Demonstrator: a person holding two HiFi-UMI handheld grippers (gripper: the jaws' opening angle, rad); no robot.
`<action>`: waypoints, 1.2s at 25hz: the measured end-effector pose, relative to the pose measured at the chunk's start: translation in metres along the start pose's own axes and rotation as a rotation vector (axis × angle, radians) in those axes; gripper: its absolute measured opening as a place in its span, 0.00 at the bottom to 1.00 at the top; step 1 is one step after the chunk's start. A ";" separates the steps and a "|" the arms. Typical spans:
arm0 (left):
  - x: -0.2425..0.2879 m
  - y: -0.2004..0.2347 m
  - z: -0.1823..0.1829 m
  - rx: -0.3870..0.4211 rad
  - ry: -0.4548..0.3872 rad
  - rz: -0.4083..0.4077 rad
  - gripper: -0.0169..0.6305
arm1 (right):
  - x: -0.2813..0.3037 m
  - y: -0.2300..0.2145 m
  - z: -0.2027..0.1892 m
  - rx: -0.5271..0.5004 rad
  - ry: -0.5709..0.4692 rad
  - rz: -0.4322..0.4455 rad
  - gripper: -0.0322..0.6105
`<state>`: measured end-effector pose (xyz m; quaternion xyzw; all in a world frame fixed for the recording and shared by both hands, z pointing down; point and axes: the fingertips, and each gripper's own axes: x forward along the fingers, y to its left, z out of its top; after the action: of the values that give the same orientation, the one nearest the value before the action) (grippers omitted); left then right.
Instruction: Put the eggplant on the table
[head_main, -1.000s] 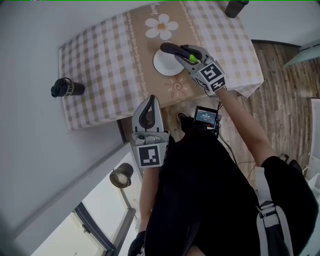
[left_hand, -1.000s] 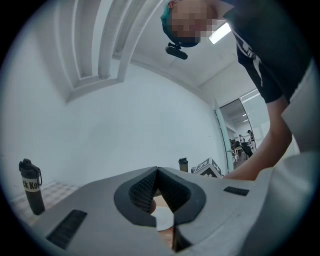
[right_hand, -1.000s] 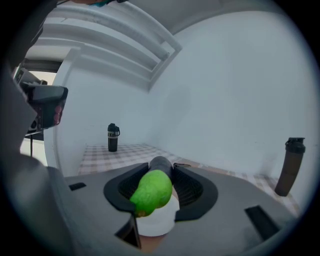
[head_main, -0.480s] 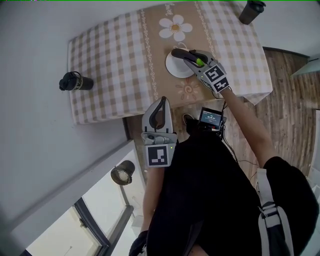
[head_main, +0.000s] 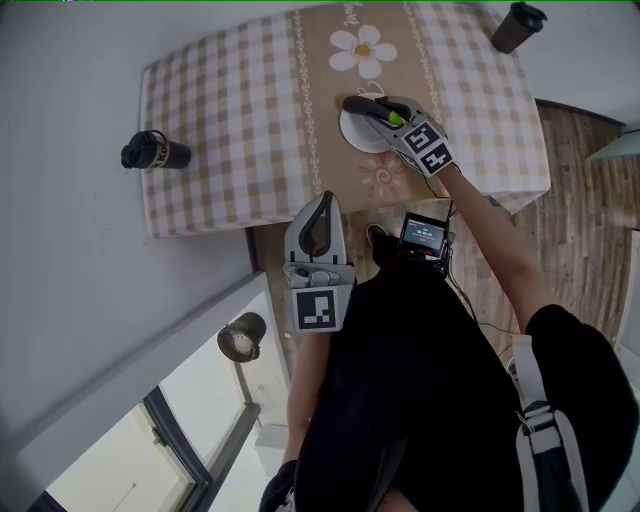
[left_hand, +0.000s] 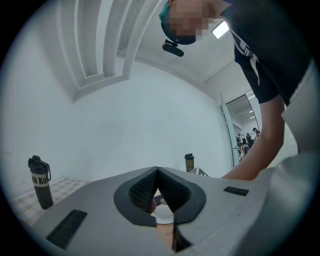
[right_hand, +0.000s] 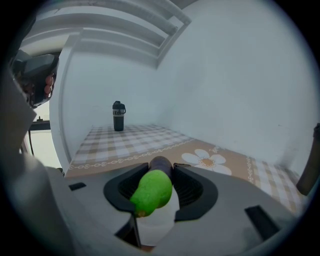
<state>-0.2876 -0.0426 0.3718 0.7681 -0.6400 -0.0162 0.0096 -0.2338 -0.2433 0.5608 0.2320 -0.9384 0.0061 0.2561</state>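
The eggplant is dark purple with a green cap. My right gripper is shut on it, just over the white plate on the checked table. In the right gripper view the eggplant sits between the pads with its cap toward the camera, and the plate shows beneath it. My left gripper hangs off the table's near edge, shut and empty. The left gripper view shows that gripper with its pads meeting.
A dark bottle stands at the table's left edge and a dark cup at its far right corner. A daisy print lies beyond the plate. Wooden floor is right of the table, and a lamp hangs lower left.
My right gripper has sunk with the eggplant closer to the plate. The left gripper has stayed in place.
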 end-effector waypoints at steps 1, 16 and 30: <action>-0.001 0.007 0.006 -0.014 0.002 0.000 0.01 | 0.002 0.002 0.006 -0.005 0.024 0.004 0.31; 0.012 -0.013 -0.025 0.013 0.015 -0.015 0.01 | -0.002 -0.004 -0.036 0.016 0.040 0.041 0.31; 0.011 0.002 0.010 -0.040 -0.001 -0.036 0.01 | -0.018 0.004 -0.034 -0.033 0.204 0.051 0.31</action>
<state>-0.2876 -0.0535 0.3618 0.7791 -0.6258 -0.0294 0.0242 -0.2060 -0.2273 0.5823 0.2018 -0.9131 0.0206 0.3537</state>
